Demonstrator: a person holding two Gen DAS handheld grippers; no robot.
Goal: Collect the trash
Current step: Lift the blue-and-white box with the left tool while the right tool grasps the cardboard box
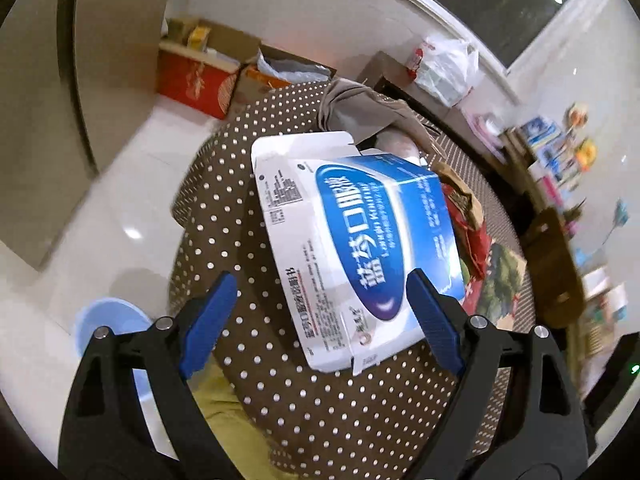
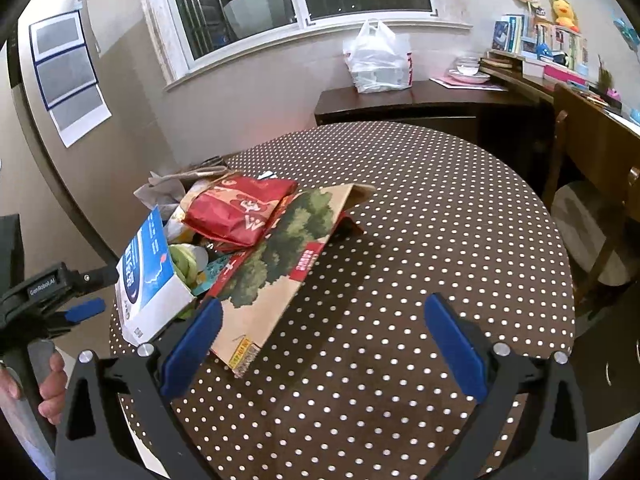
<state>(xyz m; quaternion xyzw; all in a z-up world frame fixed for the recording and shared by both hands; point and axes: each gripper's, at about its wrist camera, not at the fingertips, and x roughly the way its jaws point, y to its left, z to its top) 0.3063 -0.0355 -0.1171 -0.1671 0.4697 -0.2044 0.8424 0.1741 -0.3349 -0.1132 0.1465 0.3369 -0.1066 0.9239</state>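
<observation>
A blue-and-white carton lies tilted near the edge of the round dotted table, its flap open. My left gripper is open just in front of it, and its right finger overlaps the carton's near corner without pressing. In the right wrist view the carton leans against a trash pile: a red bag, a tree-printed cardboard sheet and crumpled paper. The left gripper's blue finger is just left of the carton. My right gripper is open and empty over the table, its left finger beside the cardboard sheet.
A light blue bin stands on the floor below the table edge. Cardboard boxes sit by the wall. A white plastic bag rests on a dark side table, and a wooden chair stands at the right. A person's hand holds the left gripper.
</observation>
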